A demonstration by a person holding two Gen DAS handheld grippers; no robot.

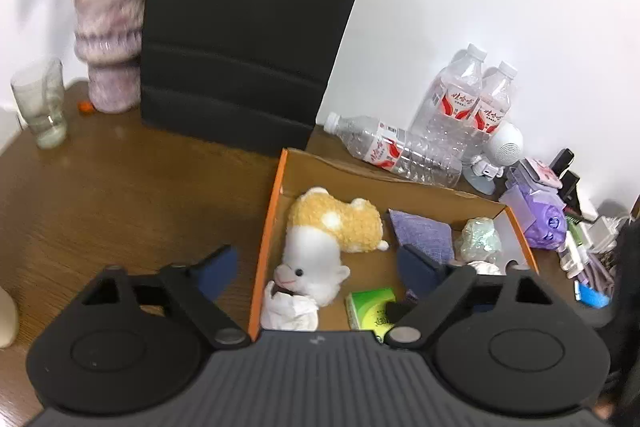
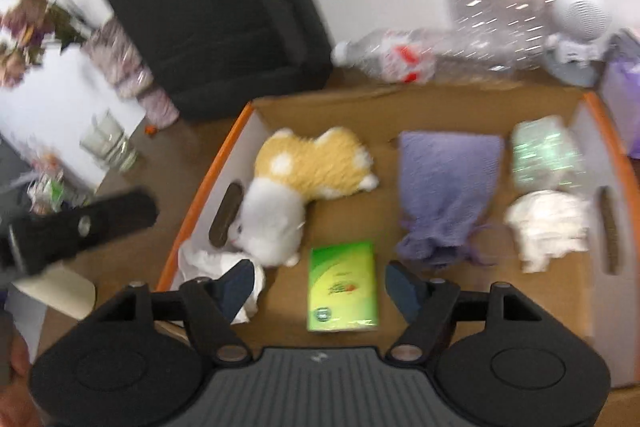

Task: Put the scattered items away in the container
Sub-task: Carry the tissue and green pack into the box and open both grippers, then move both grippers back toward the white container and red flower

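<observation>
- Both my tongs hang over the cardboard box (image 2: 420, 115), pointing steeply down into it.
- Left gripper (image 1: 316, 267): jaws wide, nothing between the pads. It straddles the box's orange left wall; the left finger is over bare table (image 1: 120, 187), the right finger inside the box.
- Right gripper (image 2: 320, 287): jaws moderately wide, pads touching nothing. The green tissue pack (image 2: 342, 287) lies flat on the box floor directly between and below them, dead centre in the right wrist view.
- Pack's long axis runs 12 to 6 o'clock in that view, in line with the tongs' pointing direction, so the pads face its long sides.
- Already in the box: plush toy (image 2: 304, 179) at 11 o'clock from the pack, crumpled white tissue (image 2: 204, 261) at 9 o'clock, purple pouch (image 2: 448, 195) at 1 o'clock, pale green wad (image 2: 546, 155) and white wad (image 2: 548, 227) at 2 to 3 o'clock.
- Judgement: the box looks mostly filled; the right hand is nearer the pack, which needs no further handling.
- Outside the box, at 12 to 1 o'clock beyond the far wall: water bottles (image 1: 460, 107), small white speaker (image 1: 506, 143), purple toy (image 1: 544, 223). Whether these count as scattered items I cannot tell.
</observation>
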